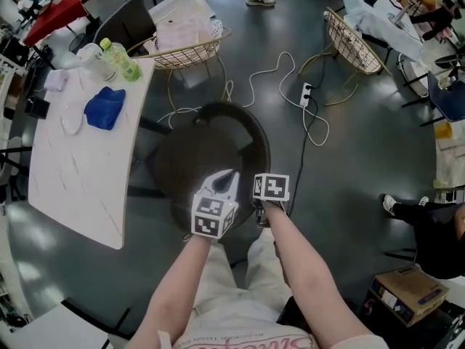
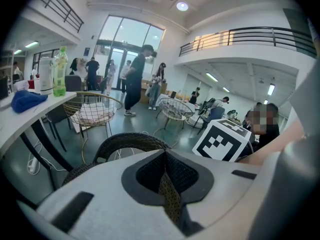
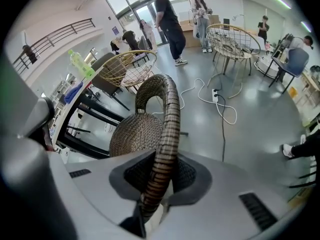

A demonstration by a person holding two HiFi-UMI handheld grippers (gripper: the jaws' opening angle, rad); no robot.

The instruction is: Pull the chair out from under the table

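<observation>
A dark woven wicker chair stands just right of the white table, its seat mostly out from under the top. My left gripper is at the chair's near rim. In the left gripper view my left gripper is shut on a thin woven edge of the chair, and the curved back rim arches beyond it. My right gripper is close beside the left one. In the right gripper view my right gripper is shut on the thick braided rim, with the round seat to the left of it.
On the table lie a green bottle and a blue cloth. Two wire chairs stand beyond. A power strip with white cord lies on the grey floor. A cardboard box sits at lower right. People stand further off.
</observation>
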